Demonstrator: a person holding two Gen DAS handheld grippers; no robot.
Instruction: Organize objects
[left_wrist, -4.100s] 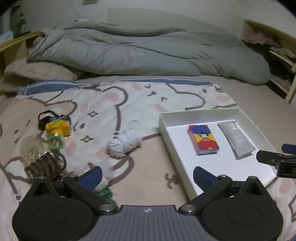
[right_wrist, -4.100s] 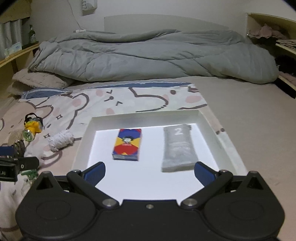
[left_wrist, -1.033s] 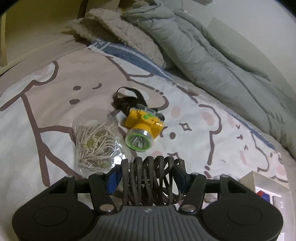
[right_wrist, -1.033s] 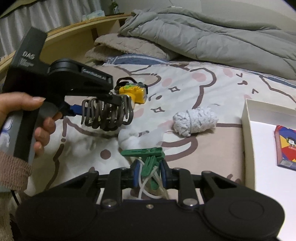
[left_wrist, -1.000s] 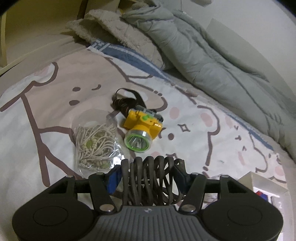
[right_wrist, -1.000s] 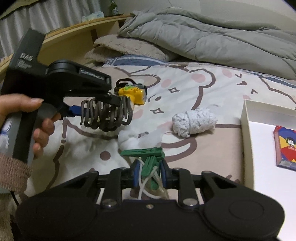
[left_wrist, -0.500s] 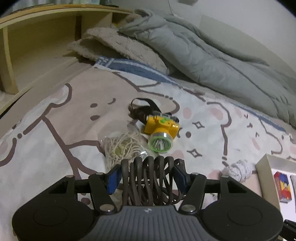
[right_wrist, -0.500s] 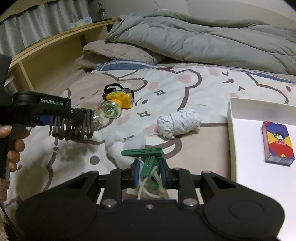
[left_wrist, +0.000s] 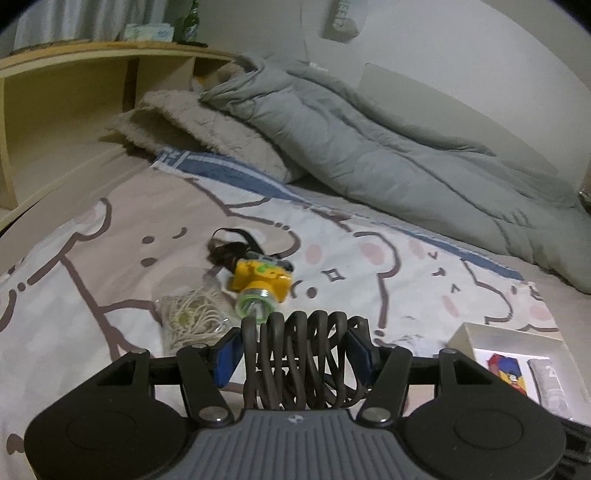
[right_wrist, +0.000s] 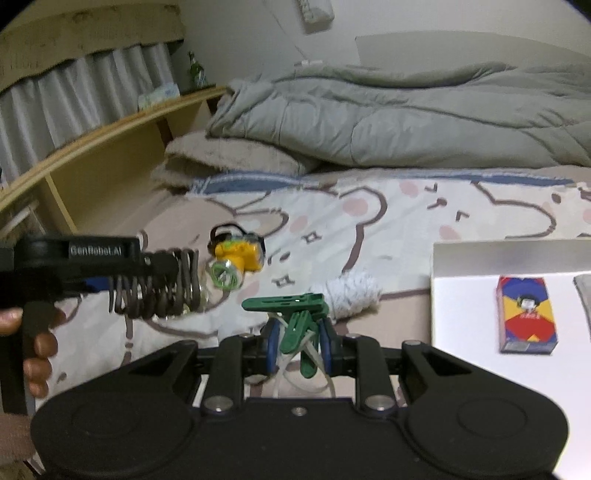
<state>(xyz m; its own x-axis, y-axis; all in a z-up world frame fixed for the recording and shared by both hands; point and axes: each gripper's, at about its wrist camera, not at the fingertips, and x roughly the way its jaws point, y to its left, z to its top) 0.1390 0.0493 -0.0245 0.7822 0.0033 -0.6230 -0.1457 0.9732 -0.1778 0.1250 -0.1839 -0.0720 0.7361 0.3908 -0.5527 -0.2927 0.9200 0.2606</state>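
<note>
In my left gripper (left_wrist: 295, 354) I have the coiled cable lock (left_wrist: 301, 354) clamped across its loops, fingers (left_wrist: 224, 354) pressing on either end of the coil so the turns stay bunched instead of springing apart. It hangs clear of the bed, and from the right wrist view I see it carried level in front of my left hand (right_wrist: 35, 350).

My right gripper (right_wrist: 299, 347) is pinched tight on a bundle of green clips (right_wrist: 295, 317) with pale cord trailing under them; the narrow squeeze suits such a thin, loose cluster, though I cannot tell exactly how many clips are in it because they overlap.

Both loads are off the bedsheet (left_wrist: 110, 240), which I judge is so they can travel to the white tray (right_wrist: 461, 258) on my right. A colourful card box (right_wrist: 526, 314) already lies flat in it, with a grey pouch (left_wrist: 550, 384) beside it, leaving bare floor nearer me for more.

Still out on the sheet are the yellow headlamp (left_wrist: 260, 282), a clear bag of string (left_wrist: 192, 317) just beside it, and a white rolled cloth (right_wrist: 351, 291) nearer the tray. They sit apart from each other, so each can be taken alone later.
</note>
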